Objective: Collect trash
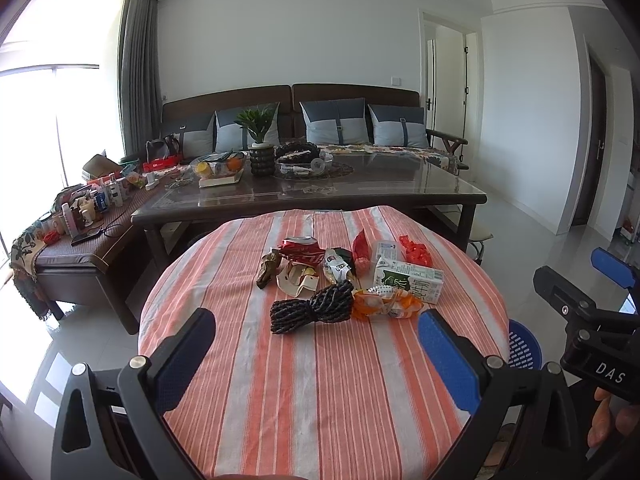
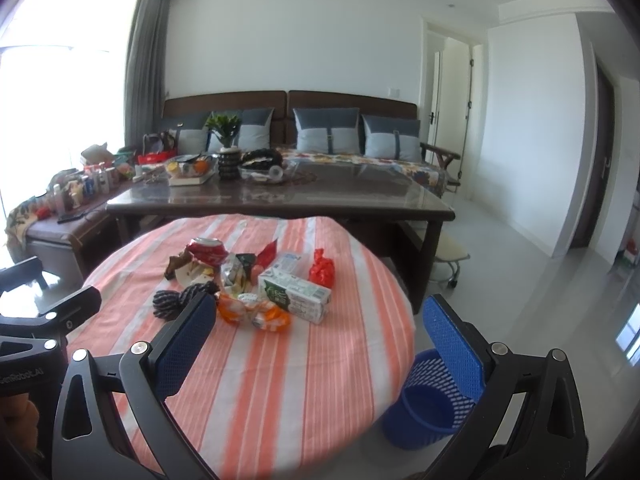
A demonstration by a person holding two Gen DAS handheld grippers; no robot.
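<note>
A pile of trash lies on a round table with an orange striped cloth (image 1: pixel 320 380): a crushed red can (image 1: pixel 302 250), a green-and-white milk carton (image 1: pixel 408 280), an orange wrapper (image 1: pixel 384 304), a red wrapper (image 1: pixel 416 252) and a dark coiled rope (image 1: pixel 314 308). My left gripper (image 1: pixel 316 344) is open and empty, above the table just short of the rope. My right gripper (image 2: pixel 320 332) is open and empty, near the table's right edge; the carton (image 2: pixel 296 294) and orange wrapper (image 2: pixel 252 312) lie ahead of it. A blue mesh bin (image 2: pixel 428 400) stands on the floor right of the table.
A dark glass-topped coffee table (image 1: pixel 360 196) with bowls and a potted plant (image 1: pixel 260 140) stands behind the round table. A sofa with cushions (image 1: pixel 336 120) lines the wall. A cluttered bench (image 1: pixel 80 216) is at left. A small stool (image 2: pixel 450 260) is at right.
</note>
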